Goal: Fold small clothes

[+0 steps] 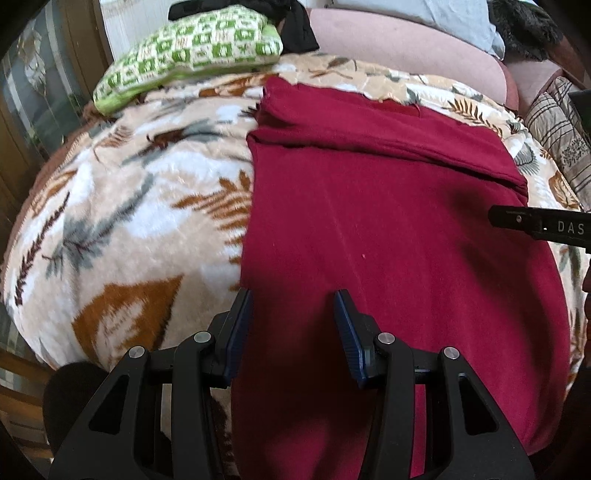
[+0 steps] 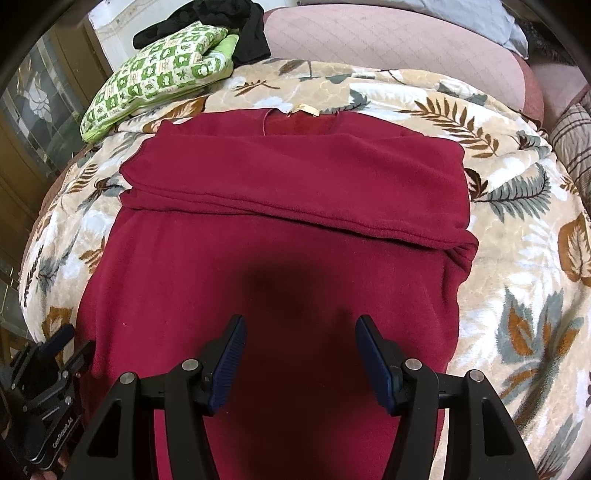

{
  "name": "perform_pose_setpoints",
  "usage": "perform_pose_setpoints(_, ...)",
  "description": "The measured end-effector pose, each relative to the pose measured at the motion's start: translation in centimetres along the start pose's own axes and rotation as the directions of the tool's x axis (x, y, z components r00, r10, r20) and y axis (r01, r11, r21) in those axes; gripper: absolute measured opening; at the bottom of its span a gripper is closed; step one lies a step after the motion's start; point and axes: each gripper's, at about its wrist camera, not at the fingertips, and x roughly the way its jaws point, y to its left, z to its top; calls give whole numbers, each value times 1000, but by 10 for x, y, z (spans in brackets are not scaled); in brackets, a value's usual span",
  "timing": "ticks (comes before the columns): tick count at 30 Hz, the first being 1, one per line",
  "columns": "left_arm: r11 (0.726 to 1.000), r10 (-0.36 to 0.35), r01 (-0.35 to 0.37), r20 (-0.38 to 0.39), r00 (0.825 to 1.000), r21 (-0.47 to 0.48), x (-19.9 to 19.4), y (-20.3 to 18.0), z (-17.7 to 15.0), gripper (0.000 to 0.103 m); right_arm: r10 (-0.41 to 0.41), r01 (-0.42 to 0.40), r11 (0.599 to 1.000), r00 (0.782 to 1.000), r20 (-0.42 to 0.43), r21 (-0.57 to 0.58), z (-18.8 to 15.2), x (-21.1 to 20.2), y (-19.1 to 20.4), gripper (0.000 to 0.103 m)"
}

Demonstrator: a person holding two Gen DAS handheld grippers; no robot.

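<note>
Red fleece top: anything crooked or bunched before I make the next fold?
Mostly tidy. The red fleece top lies flat on the leaf-print blanket, sleeves folded across the chest. The folded band's hem slants down to the right, and its right end is bunched. Both the left gripper and the right gripper are open and empty.

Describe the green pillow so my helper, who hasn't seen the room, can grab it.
Start at the leaf-print blanket covering the bed. At its far left corner, beyond the red garment, lies the green pillow. Its green-and-white checks set it apart from the black clothes heaped behind it.
</note>
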Motion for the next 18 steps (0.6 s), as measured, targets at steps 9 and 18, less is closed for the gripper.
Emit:
perform_pose_setpoints(9,1000,-10,10,-64,998,-10,3,1,3,45,6,-6,1000,1000,-13,-12,2,5,4,59)
perform_pose_setpoints(18,999,-35,30,-154,987,-36,1,4,7,45,6,-7,1000,1000,-23,-16,3,9,6,59)
